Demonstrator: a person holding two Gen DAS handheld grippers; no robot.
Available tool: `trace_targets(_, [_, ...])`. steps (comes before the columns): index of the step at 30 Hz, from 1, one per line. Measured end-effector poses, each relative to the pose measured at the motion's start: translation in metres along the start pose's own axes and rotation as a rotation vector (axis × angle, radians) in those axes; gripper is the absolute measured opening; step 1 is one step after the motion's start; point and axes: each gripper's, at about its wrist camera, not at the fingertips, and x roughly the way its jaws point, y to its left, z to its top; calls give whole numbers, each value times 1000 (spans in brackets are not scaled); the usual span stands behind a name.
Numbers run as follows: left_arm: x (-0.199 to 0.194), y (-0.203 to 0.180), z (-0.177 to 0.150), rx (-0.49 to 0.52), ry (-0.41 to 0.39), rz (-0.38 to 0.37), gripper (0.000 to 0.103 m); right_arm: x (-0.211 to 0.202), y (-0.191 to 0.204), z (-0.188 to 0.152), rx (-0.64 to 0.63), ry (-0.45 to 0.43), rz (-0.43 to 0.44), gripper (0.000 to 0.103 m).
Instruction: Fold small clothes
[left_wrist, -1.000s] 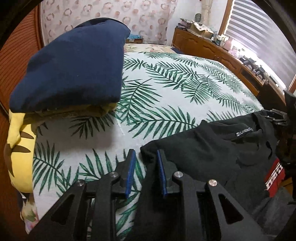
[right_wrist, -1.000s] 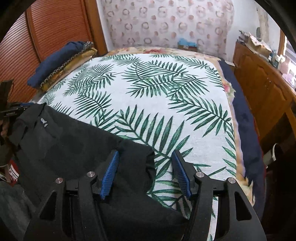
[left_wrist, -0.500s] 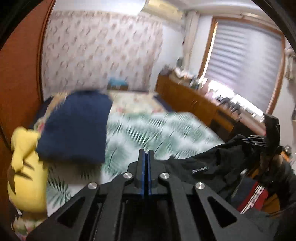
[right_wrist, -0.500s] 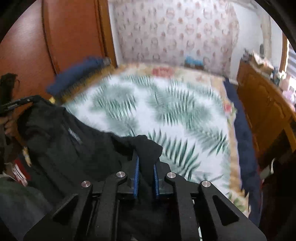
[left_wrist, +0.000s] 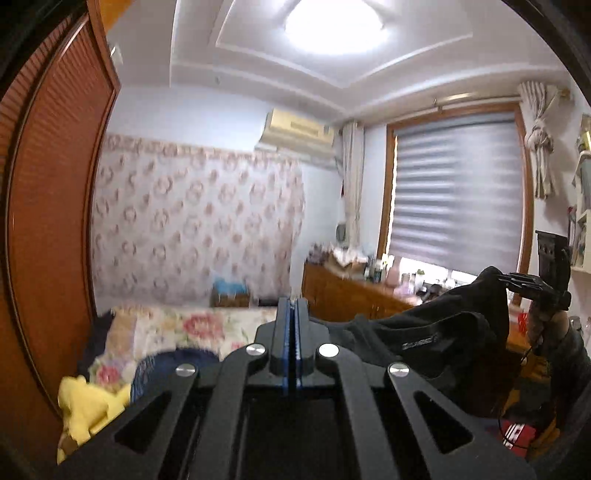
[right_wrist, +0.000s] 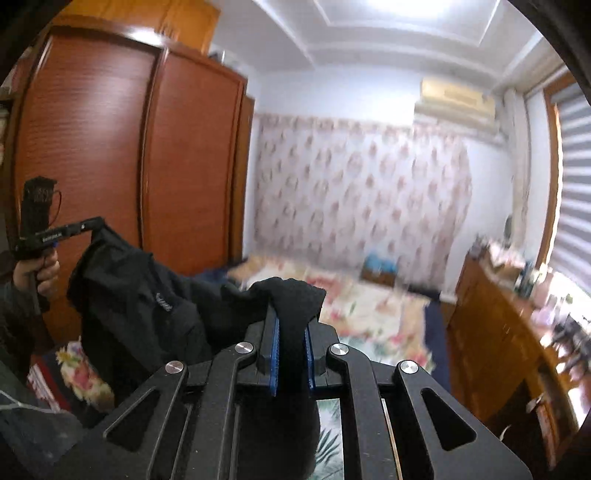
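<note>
**Operator:** Right wrist view: my right gripper (right_wrist: 291, 334) is clamped on a bunched corner of the black garment (right_wrist: 147, 314), which is raised above the bed (right_wrist: 373, 317).

**Inspector:** And the left?

**Operator:** My left gripper (left_wrist: 294, 325) has its pads pressed together; the cloth runs from it toward the right gripper. I judge this the lift-and-spread step. Next I must lay it flat near the bed's front edge.

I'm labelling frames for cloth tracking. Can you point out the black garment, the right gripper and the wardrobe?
black garment (right_wrist: 147, 306): right wrist view, hanging fabric near its printed label.
right gripper (right_wrist: 291, 328): right wrist view, between the blue pads.
wardrobe (right_wrist: 110, 155): right wrist view, door panel.
</note>
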Motion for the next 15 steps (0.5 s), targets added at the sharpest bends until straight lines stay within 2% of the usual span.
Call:
trace_targets(4, [-18, 1, 33, 17, -83, -1, 0, -30, -5, 35, -20, -79, -32, 8])
trace_targets(8, [-21, 2, 57, 36, -123, 5, 0, -52, -9, 66, -48, -141, -74, 8])
trace_targets(12, [9, 11, 60, 39, -87, 22, 0, -53, -19, 84, -67, -144, -114, 8])
trace_targets(15, [55, 22, 36, 32, -9, 38, 0, -23, -41, 76, -41, -83, -136, 8])
